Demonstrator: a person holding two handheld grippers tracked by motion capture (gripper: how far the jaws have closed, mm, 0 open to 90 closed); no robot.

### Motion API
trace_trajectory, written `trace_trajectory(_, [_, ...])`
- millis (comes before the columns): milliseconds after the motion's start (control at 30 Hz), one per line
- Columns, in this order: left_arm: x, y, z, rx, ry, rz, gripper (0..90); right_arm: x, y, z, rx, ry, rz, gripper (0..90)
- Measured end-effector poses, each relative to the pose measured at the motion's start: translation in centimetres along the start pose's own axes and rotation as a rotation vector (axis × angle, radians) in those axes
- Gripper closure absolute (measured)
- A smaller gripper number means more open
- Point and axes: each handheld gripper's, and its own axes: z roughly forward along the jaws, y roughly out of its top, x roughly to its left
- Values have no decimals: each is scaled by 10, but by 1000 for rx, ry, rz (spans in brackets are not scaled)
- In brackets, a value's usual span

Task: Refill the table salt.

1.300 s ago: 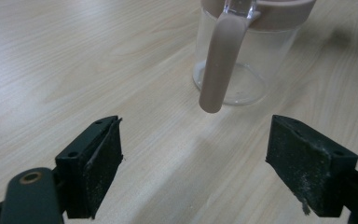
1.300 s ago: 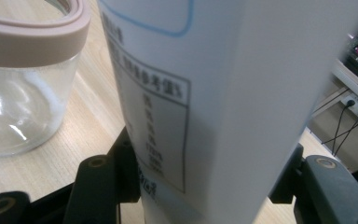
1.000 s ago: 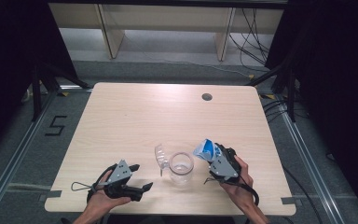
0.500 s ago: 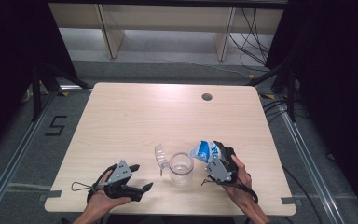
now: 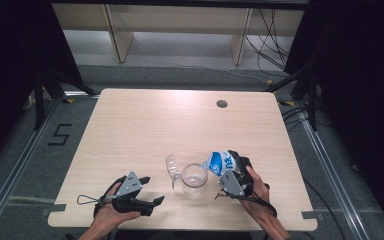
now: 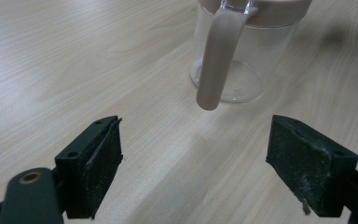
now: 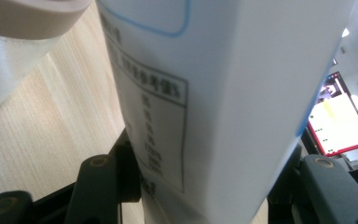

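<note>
Right gripper (image 5: 228, 171) pinching tilted carton (image 5: 219, 162) over jug (image 5: 194, 180), carton top cropped, left gripper (image 5: 147, 192) spread

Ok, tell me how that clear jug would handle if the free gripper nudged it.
The jug looks like thin clear plastic, empty: probably light and quick to slide on the smooth table. Its tall body and side handle suggest a high push could tip it.

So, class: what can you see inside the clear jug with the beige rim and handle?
The clear jug looks empty; wood grain shows through its base. The blue-and-white carton in the right tongs covers part of its rim.
</note>
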Motion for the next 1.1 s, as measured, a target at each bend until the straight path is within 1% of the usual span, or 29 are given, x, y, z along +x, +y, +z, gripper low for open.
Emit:
trace_trajectory(67, [0, 0, 0, 0, 0, 0, 173, 0, 0, 0, 7, 6, -8, 464])
trace_trajectory(100, [0, 0, 0, 0, 0, 0, 174, 0, 0, 0, 6, 18, -6, 464])
trace_trajectory(167, [0, 0, 0, 0, 1, 1, 173, 1, 1, 0, 7, -10, -15, 464])
trace_trajectory(233, [0, 0, 0, 1, 0, 1, 174, 1, 1, 0, 4, -5, -18, 464])
trace_trajectory(300, [0, 0, 0, 1, 0, 2, 174, 2, 2, 0, 6, -12, -27, 464])
trace_trajectory(367, [0, 0, 0, 1, 1, 2, 173, 3, 3, 0, 15, -8, -34, 465])
trace_trajectory(400, [-1, 0, 0, 1, 1, -10, 174, 4, 3, 0, 12, -20, -41, 468])
trace_trajectory(433, [-1, 0, 0, 3, 0, -12, 174, 5, 3, 0, 14, -18, -43, 467])
trace_trajectory(467, [-1, 0, 1, -3, -1, -15, 174, 4, 4, -1, 20, -23, -63, 468])
trace_trajectory(500, [-1, 0, 1, -3, -1, -15, 174, 4, 4, -1, 20, -23, -63, 468])
trace_trajectory(533, [-1, 0, 0, 3, 0, -10, 174, 6, 5, -1, 19, -37, -84, 469])
trace_trajectory(567, [-1, 0, 0, 3, 0, -10, 174, 6, 5, -1, 19, -37, -84, 469])
trace_trajectory(600, [0, 0, 0, 9, -3, 7, 173, 7, 5, 0, 23, -45, -90, 470])
trace_trajectory(633, [0, 0, 0, 9, -3, 7, 174, 7, 5, 0, 23, -45, -90, 470])
trace_trajectory(700, [0, 0, 0, 9, -3, 5, 173, 7, 5, 1, 20, -55, -109, 471])
trace_trajectory(733, [0, 0, 0, 5, -1, 6, 174, 8, 5, 0, 29, -54, -114, 471])
trace_trajectory(800, [0, 0, 1, 2, 6, 13, 173, 8, 5, 0, 26, -55, -119, 471])
trace_trajectory(833, [0, 0, 1, 1, 2, 8, 173, 6, 6, 1, 16, -69, -163, 471])
trace_trajectory(867, [0, 0, 1, 3, 4, 13, 174, 8, 5, 1, 30, -71, -146, 471])
trace_trajectory(933, [0, 0, 1, 1, 3, 11, 173, 9, 6, 1, 32, -68, -142, 471])
trace_trajectory(967, [-1, 0, 0, 15, 10, 7, 174, 8, 6, 1, 34, -69, -150, 471])
trace_trajectory(1100, [-1, 0, 0, 14, 9, 6, 173, 8, 5, 2, 36, -76, -162, 471])
